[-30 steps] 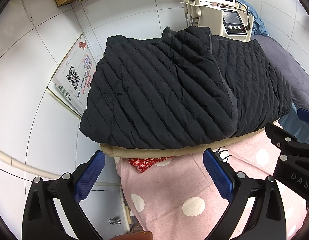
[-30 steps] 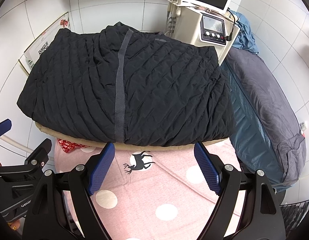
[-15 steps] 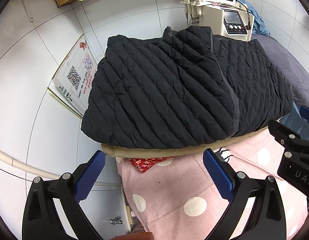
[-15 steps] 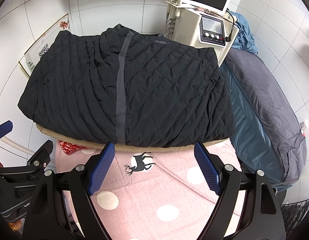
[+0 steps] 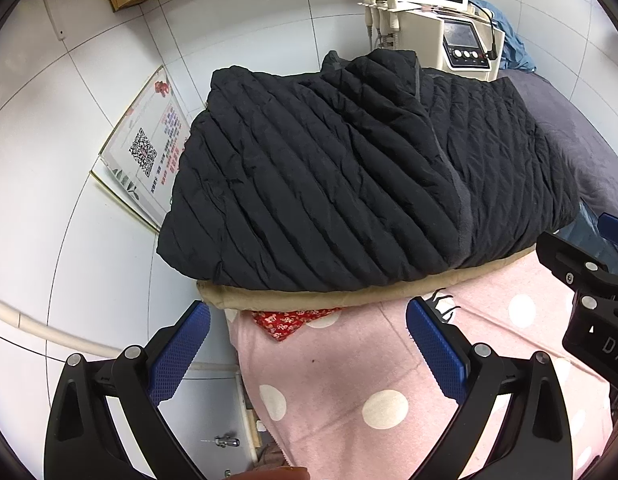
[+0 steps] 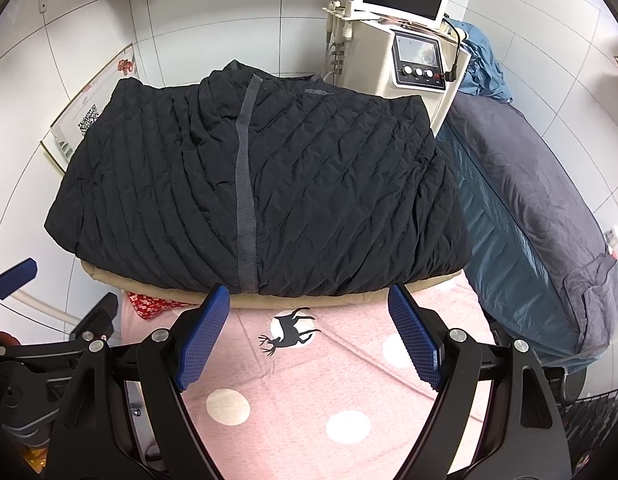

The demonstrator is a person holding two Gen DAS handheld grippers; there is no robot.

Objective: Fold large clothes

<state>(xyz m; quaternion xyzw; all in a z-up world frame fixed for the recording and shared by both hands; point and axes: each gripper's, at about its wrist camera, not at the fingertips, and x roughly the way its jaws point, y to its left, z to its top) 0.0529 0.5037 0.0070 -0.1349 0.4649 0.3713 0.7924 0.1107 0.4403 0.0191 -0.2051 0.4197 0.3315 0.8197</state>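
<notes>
A black quilted jacket (image 5: 341,168) (image 6: 261,192) lies folded into a thick block, a grey zip band running down its front. It rests on a beige cushion (image 5: 309,300) (image 6: 309,300) on top of a pink polka-dot blanket (image 5: 389,380) (image 6: 309,380). My left gripper (image 5: 309,344) hovers open over the blanket just short of the jacket's near edge, nothing between its blue pads. My right gripper (image 6: 309,328) stands open too, its tips close to the cushion's edge below the zip band. Each gripper's black frame shows at the side of the other's view.
A white machine with a screen (image 6: 405,40) stands behind the jacket. A grey and teal padded bed (image 6: 529,208) runs along the right. A framed notice with a QR code (image 5: 149,148) leans on the tiled wall at left. A red patterned cloth (image 5: 293,320) peeks from under the cushion.
Both grippers have held still and stayed open; the jacket has not moved. The views shift only slightly.
</notes>
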